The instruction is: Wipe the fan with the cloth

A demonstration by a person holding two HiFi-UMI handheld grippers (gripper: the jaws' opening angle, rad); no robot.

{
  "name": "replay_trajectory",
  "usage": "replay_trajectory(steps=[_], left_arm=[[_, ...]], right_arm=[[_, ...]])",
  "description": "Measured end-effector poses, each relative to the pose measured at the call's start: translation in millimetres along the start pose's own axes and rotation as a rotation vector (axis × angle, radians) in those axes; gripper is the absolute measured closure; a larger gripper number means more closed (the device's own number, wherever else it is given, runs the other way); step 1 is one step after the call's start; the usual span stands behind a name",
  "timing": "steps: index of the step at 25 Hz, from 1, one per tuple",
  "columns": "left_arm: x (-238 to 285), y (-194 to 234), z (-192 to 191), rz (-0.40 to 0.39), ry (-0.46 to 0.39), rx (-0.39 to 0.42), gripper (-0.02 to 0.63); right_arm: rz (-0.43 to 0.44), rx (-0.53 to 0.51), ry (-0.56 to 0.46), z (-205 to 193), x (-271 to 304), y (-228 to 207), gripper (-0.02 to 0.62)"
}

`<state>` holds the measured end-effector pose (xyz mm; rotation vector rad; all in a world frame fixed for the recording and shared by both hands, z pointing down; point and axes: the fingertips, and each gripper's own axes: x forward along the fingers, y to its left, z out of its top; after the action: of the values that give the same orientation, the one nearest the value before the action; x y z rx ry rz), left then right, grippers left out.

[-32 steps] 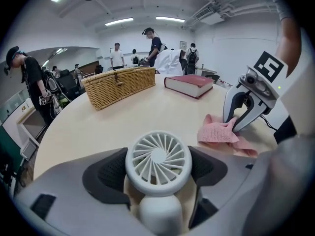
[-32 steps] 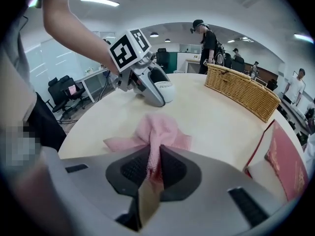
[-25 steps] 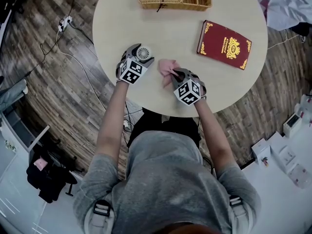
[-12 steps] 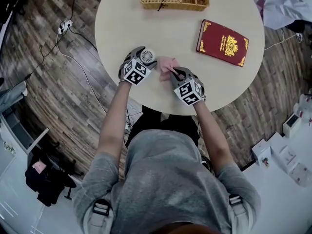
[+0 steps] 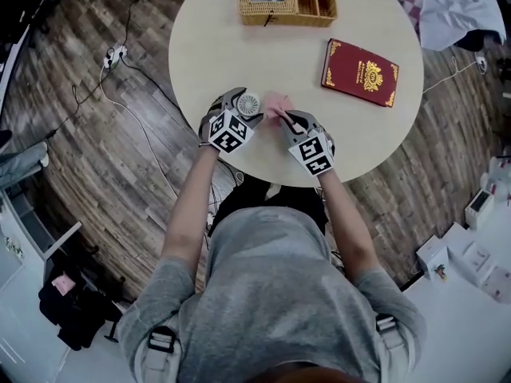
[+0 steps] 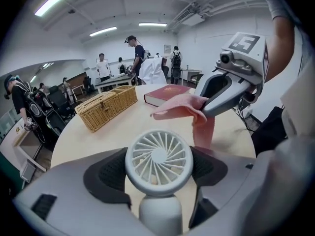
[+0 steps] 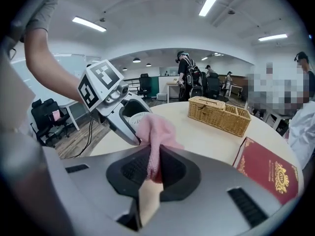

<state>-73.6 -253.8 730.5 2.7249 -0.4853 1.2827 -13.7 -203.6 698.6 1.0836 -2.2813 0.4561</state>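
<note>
A small white hand fan (image 6: pixel 158 157) with a round grille stands upright between the jaws of my left gripper (image 5: pixel 243 104), which is shut on it; it shows as a pale disc (image 5: pixel 248 104) in the head view. My right gripper (image 5: pixel 285 117) is shut on a pink cloth (image 7: pixel 153 134), whose free end (image 5: pixel 275 104) bunches just right of the fan. In the left gripper view the cloth (image 6: pixel 189 107) hangs from the right gripper's tip, close above and right of the fan. Both grippers are held above the near edge of the round beige table (image 5: pixel 297 78).
A wicker basket (image 5: pixel 287 4) with compartments sits at the table's far side. A red book (image 5: pixel 360 71) with gold trim lies at the right. Cables and a power strip (image 5: pixel 116 54) lie on the wood floor to the left. People stand in the room's background.
Both grippers have risen off the table and drawn closer together, the fan still in the left and the cloth still in the right. The head view has shifted so the table sits lower.
</note>
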Motion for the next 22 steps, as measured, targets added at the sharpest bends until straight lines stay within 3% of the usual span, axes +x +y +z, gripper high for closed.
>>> replay_trajectory(steps=[10,22], left_arm=[[-66,-35,17,-0.004,-0.022,0.107,0.222],[-97,-66,34,0.005,-0.031,0.189,0.222]], right_arm=[[-0.032,-0.014,-0.161,83,-39,29,0.554],[0.075,-0.109,-0.136,117,-41,86,0.557]])
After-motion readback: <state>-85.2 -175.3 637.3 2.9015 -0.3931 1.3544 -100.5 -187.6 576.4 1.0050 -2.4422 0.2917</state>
